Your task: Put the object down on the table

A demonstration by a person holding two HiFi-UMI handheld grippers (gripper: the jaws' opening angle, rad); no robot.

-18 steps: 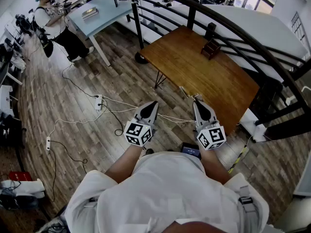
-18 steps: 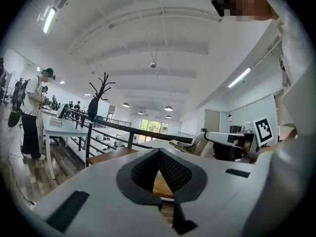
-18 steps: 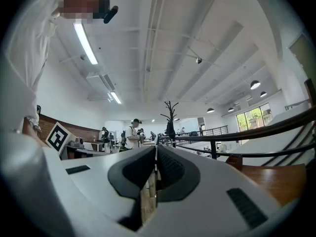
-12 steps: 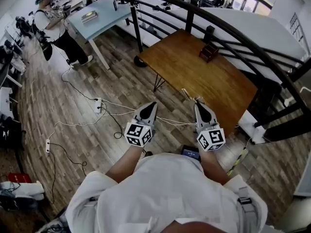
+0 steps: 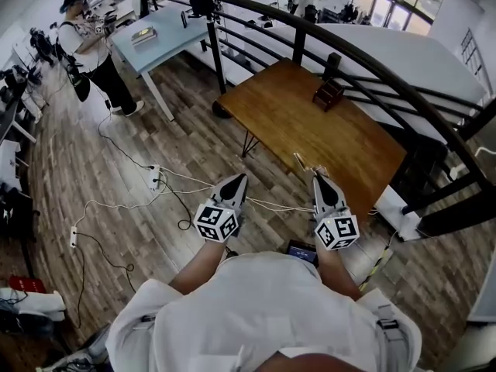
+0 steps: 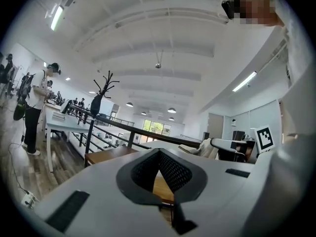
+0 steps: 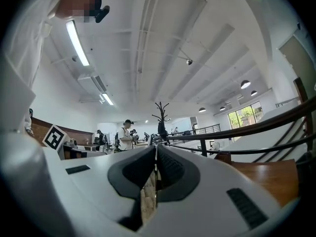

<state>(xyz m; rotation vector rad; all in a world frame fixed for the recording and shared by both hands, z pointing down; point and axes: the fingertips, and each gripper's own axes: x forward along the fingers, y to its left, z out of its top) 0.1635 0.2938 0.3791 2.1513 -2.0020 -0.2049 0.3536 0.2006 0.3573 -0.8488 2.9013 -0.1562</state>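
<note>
In the head view a brown wooden table (image 5: 310, 126) stands ahead of me, beyond both grippers. My right gripper (image 5: 318, 175) hovers near the table's front edge, shut on a thin pale strip (image 5: 301, 161) that sticks out to the left of its tip. The right gripper view shows the strip (image 7: 147, 191) edge-on, beige and woven-looking, pinched between the dark pads of the right gripper (image 7: 155, 148). My left gripper (image 5: 242, 177) hangs over the wooden floor, left of the table. Seen from its own camera, the left gripper (image 6: 159, 151) is shut with nothing in it.
A small dark wooden box (image 5: 327, 94) sits at the table's far edge. A black railing (image 5: 364, 49) curves behind the table. Cables and a power strip (image 5: 155, 180) lie on the floor at left. A person (image 5: 89, 45) stands by a light blue table (image 5: 159, 29).
Both grippers sit slightly lower in the head view and the table has shifted a little. The grippers keep the same pose, and the right one still holds the strip.
</note>
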